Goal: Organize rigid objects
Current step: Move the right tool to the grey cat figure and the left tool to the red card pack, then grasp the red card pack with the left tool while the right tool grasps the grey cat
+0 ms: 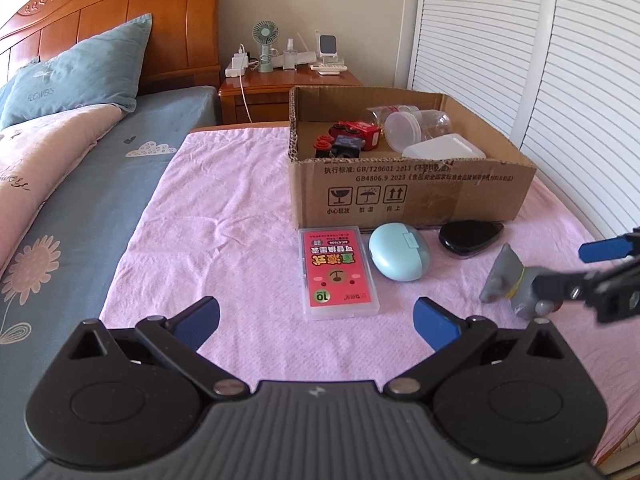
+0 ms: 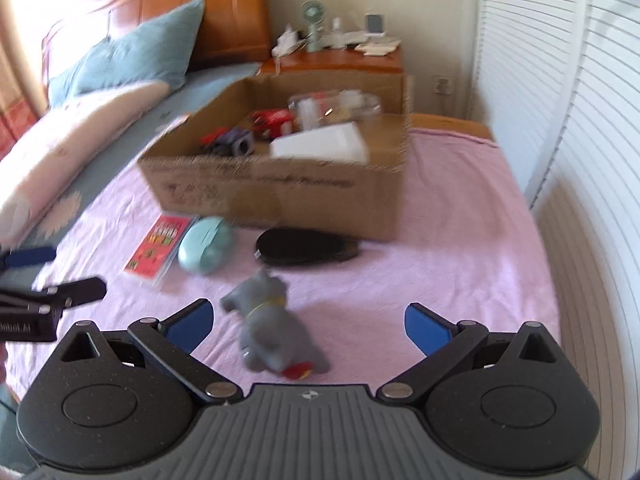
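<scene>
The right tongs (image 2: 308, 326) stand wide open with nothing between the blue pads, low over the pink towel (image 2: 440, 240). A grey toy animal figure (image 2: 268, 328) lies on its side between them, nearer the left pad, touching neither as far as the blurred view shows. The left tongs (image 1: 316, 320) are likewise spread wide and empty, hovering over bare towel.

Just ahead of the left tongs lies a red-labelled clear plastic case (image 1: 338, 272); beside it sits a pale blue oval case (image 1: 398, 254), then a black teardrop-shaped case (image 1: 470, 236), all three in a row close to the front wall of the cardboard box (image 1: 400, 196). The black case almost touches the box.

Inside the box are red toy vehicles (image 1: 352, 136), clear plastic jars (image 1: 416, 122) lying on their sides and a white lidded container (image 1: 444, 150).

The towel is open to the left of the box and in front of the row. The bed's blue sheet (image 1: 80, 208) borders the towel on the left; louvred white doors (image 1: 580, 80) stand close on the right. A wooden nightstand (image 1: 288, 84) sits behind the box.
</scene>
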`<state>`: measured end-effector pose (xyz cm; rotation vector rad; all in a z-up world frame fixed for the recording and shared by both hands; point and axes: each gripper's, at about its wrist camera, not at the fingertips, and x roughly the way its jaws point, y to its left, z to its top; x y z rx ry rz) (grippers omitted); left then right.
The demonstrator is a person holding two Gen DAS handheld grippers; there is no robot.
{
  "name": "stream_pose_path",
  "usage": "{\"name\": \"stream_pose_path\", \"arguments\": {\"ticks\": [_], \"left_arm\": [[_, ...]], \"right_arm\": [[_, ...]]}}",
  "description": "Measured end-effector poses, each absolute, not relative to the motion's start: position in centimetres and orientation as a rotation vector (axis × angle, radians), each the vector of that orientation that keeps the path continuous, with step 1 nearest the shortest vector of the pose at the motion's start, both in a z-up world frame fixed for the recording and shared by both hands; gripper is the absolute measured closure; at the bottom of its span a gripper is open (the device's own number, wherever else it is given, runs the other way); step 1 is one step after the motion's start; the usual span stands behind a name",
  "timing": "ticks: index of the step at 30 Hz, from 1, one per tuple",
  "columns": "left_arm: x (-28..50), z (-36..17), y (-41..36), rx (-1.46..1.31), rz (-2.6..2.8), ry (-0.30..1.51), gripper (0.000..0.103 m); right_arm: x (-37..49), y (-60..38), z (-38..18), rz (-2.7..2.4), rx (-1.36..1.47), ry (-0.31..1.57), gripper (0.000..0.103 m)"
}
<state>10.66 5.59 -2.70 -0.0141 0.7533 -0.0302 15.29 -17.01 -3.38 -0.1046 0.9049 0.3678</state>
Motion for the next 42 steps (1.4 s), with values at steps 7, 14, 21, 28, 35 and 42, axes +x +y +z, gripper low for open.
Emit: {"name": "stream_pose_path", "arguments": {"ticks": [7, 14, 21, 28, 35, 42], "left_arm": [[12.4, -4.2, 5.3, 0.024, -0.047, 0.8, 0.001], [14.9, -5.5, 4.8, 0.035, -0.05, 0.819, 0.001], [16.5, -7.2, 4.8, 0.018, -0.032, 0.846, 0.0], [15.5, -7.2, 7.5, -0.016, 0.004, 0.849, 0.0], [14.4, -7.2, 9.9, -0.007, 0.026, 0.84, 0.0], [15.6, -7.0, 8.1, 0.102, -0.057, 0.786, 0.003]], "right_arm": [[15.5, -17.8, -6.0, 0.288, -0.134, 0.959, 0.0], [15.3, -19.9, -6.6, 0.256, -0.105, 0.971, 0.0], [15.1, -19.9, -7.5, 0.228, -0.15, 0.966, 0.0], [15.0, -20.0, -7.6, 0.231, -0.152, 0.951, 0.0], [14.8, -20.0, -7.6, 0.242, -0.156, 0.935, 0.0], [14.6, -19.8, -7.7, 0.252, -0.158, 0.92, 0.0]]}}
